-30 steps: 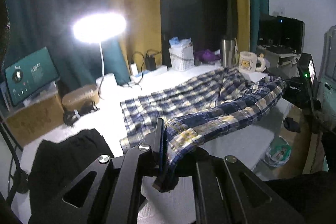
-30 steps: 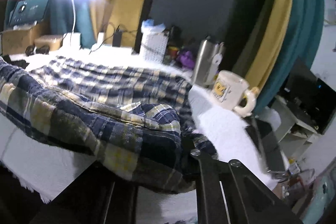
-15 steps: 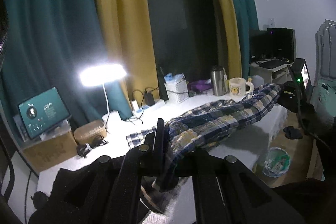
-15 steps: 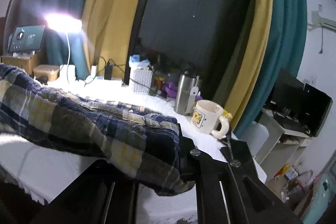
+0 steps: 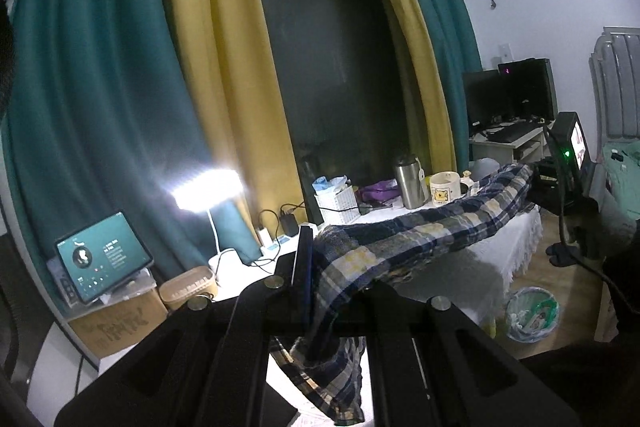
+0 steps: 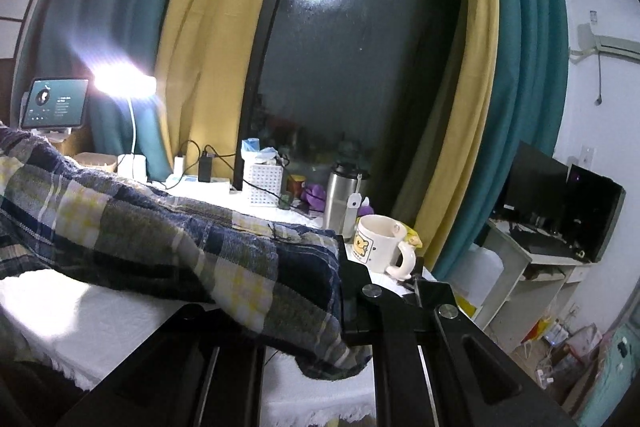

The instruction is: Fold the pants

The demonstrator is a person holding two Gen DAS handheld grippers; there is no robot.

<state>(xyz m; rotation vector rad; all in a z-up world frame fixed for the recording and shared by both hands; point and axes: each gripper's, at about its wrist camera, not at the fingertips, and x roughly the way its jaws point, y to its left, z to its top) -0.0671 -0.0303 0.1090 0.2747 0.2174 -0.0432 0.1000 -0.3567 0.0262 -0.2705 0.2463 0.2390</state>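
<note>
Both tongs are gripping the pants above the surface.

The left tongs (image 5: 320, 291) are clamping one end of the plaid pants (image 5: 420, 239), with a loose flap hanging below the jaws. The right tongs (image 6: 336, 291) are pinching the other end of the pants (image 6: 160, 239), so the cloth is stretching between them in the air over the white-covered surface (image 6: 100, 311). A mug (image 6: 376, 243) and a steel flask (image 6: 340, 203) are standing at the surface's far edge, near a lit lamp (image 5: 208, 189).
</note>
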